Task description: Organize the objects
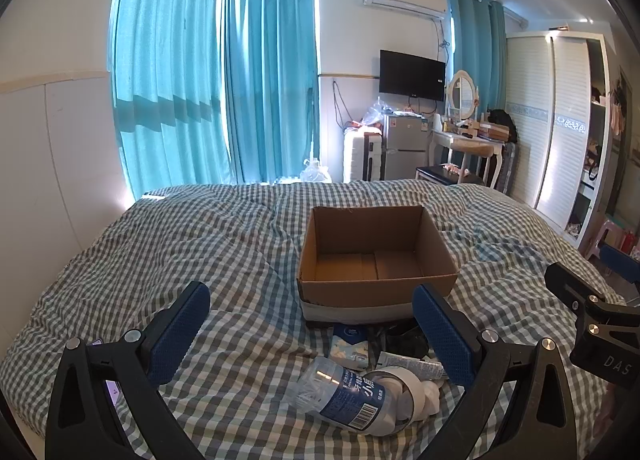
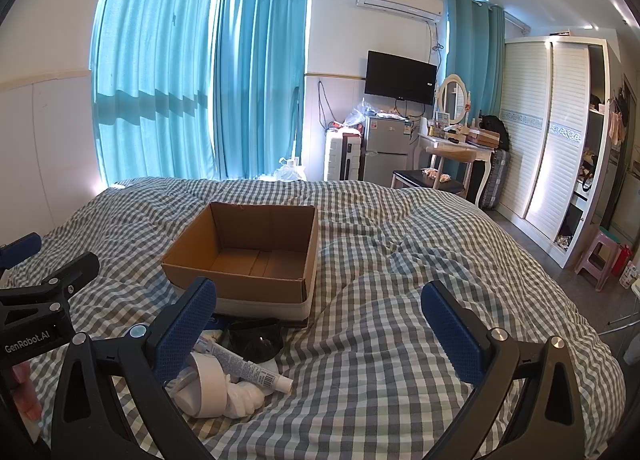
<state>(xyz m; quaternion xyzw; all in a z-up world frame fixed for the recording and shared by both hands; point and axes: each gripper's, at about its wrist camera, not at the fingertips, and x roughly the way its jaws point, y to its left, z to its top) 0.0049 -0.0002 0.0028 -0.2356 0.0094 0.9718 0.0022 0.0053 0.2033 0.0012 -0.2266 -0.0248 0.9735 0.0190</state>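
An empty open cardboard box [image 1: 376, 256] [image 2: 248, 252] sits on the checked bed cover [image 1: 240, 240] [image 2: 400, 280]. In front of it lies a pile: a crushed plastic water bottle [image 1: 340, 392], a white tape roll [image 1: 404, 392] [image 2: 208, 384], a white tube [image 1: 412, 364] [image 2: 248, 368], a tissue pack [image 1: 352, 348] and dark glasses [image 2: 256, 340]. My left gripper [image 1: 312, 332] is open above the pile, empty. My right gripper [image 2: 320, 324] is open, empty, to the right of the pile.
A white wall runs along the bed's left side. Beyond the bed's far edge stand a small fridge [image 2: 384, 152], a white suitcase [image 2: 340, 156], a dressing table with chair [image 2: 456, 156] and a wardrobe [image 2: 548, 132]. A pink stool [image 2: 600, 256] stands on the floor at right.
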